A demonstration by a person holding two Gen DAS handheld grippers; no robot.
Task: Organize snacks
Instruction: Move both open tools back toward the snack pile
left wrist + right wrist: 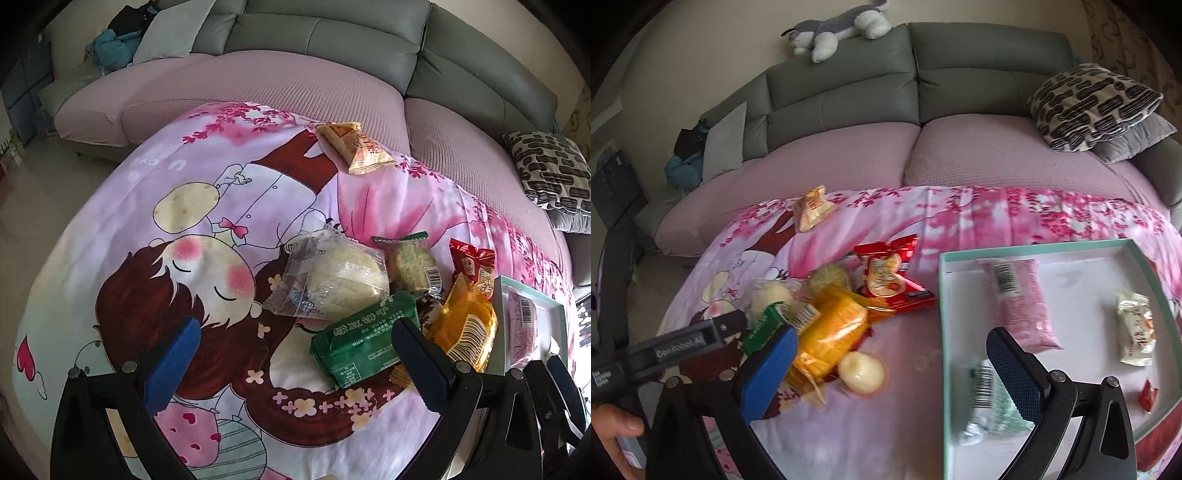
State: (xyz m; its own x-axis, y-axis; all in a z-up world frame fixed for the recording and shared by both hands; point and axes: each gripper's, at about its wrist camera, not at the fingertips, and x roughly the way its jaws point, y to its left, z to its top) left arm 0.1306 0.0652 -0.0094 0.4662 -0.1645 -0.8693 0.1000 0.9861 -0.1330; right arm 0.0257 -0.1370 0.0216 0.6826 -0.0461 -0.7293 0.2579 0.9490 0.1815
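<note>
The snacks lay in a loose heap on a pink cartoon cloth (177, 192) spread over a table in front of a grey sofa (846, 92). In the left wrist view a green pack (364, 341) with pale printing lay at the front of the heap, part of it hidden behind the right finger of the left gripper (295, 363). Behind it sat a clear-wrapped pale bun (341, 277), a round greenish cake (412, 266) in a clear wrapper with a barcode, a red pack (474, 266) and an orange pack (467, 328) overlapping one another. A tan pack (356, 147) lay alone, well apart, near the cloth's far edge.

The left gripper stood wide open with nothing between its fingers; the heap was just ahead and to its right.

In the right wrist view a shallow white tray (1049, 246) with a teal rim sat to the right of the heap. It held a pink pack (1023, 302), a cream pack (1136, 321), a small red sweet (1148, 395) and a blurred green-and-white pack (991, 402). The right gripper (892, 367) was spread wide and empty, its right finger over the tray above the green-and-white pack, its left finger in front of the orange pack. A small round pale sweet (862, 373) lay on the cloth between the fingers, beside the orange pack. A hand (613, 435) showed at the lower left.
</note>
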